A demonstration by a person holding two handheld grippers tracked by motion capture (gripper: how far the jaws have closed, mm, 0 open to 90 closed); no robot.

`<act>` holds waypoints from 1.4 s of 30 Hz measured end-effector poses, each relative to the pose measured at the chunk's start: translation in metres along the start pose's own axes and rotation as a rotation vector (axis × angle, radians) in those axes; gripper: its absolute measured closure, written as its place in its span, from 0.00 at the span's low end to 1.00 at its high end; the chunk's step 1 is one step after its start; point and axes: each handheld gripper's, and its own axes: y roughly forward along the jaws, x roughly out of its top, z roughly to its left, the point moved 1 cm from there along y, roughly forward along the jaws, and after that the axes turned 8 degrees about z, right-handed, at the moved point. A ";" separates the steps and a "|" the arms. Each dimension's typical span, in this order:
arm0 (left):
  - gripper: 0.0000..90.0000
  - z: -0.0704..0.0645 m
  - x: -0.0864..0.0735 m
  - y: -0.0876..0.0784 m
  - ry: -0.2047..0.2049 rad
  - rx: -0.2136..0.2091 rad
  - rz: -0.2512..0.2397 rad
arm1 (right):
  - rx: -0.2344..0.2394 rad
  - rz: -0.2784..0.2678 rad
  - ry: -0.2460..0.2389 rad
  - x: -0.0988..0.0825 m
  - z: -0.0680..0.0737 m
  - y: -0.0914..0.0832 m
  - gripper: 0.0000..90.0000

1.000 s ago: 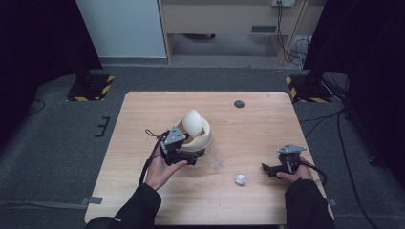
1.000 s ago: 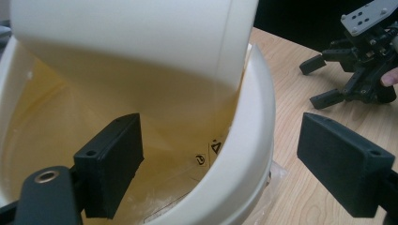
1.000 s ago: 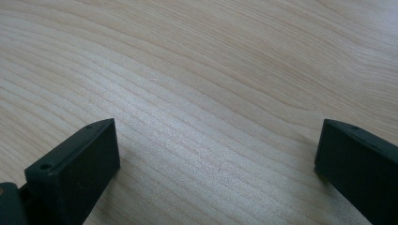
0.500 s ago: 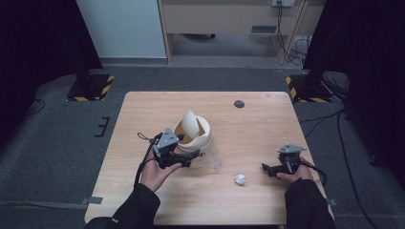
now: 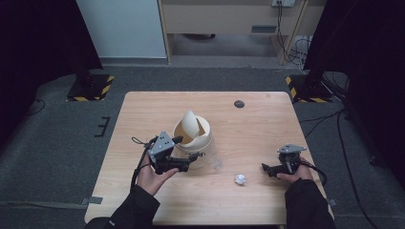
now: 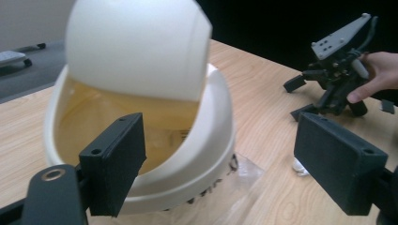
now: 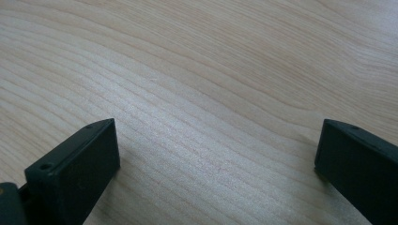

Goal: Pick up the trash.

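Note:
A small cream bin (image 5: 203, 139) with a white swing lid (image 5: 189, 123) tipped up stands mid-table. My left gripper (image 5: 188, 148) is open at the bin's near-left side, with no contact visible. In the left gripper view the bin (image 6: 187, 154) and its lid (image 6: 141, 47) loom just beyond the wide-apart jaws of the left gripper (image 6: 220, 164). A crumpled white paper ball (image 5: 240, 179) lies to the right of the bin. My right gripper (image 5: 266, 170) rests open near the table's right edge, and in its own view the right gripper (image 7: 216, 164) spans bare wood.
A scrap of clear plastic (image 5: 217, 162) lies on the wooden table (image 5: 267, 124) beside the bin. A dark round disc (image 5: 239, 103) sits near the far edge. From the left gripper view, the right gripper (image 6: 338, 70) shows farther off, in a hand.
My left gripper has drawn back from the bin toward the near-left. The swing lid has tilted. The right gripper and paper ball have stayed put.

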 end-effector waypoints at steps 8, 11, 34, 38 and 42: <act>0.19 -0.012 0.000 0.005 0.025 -0.023 0.009 | 0.000 0.000 0.000 0.000 0.000 0.000 0.01; 0.20 -0.014 0.001 0.005 0.022 -0.028 0.007 | 0.000 0.000 0.000 0.000 0.000 0.000 0.01; 0.22 -0.040 0.009 0.009 0.064 -0.076 -0.026 | 0.000 0.000 0.000 0.000 0.000 0.000 0.01; 0.23 -0.044 0.008 0.014 0.072 -0.088 -0.017 | 0.000 0.000 0.000 0.000 0.000 0.000 0.01; 0.23 -0.048 0.007 0.019 0.077 -0.098 -0.005 | 0.000 0.000 0.000 0.000 0.000 0.000 0.01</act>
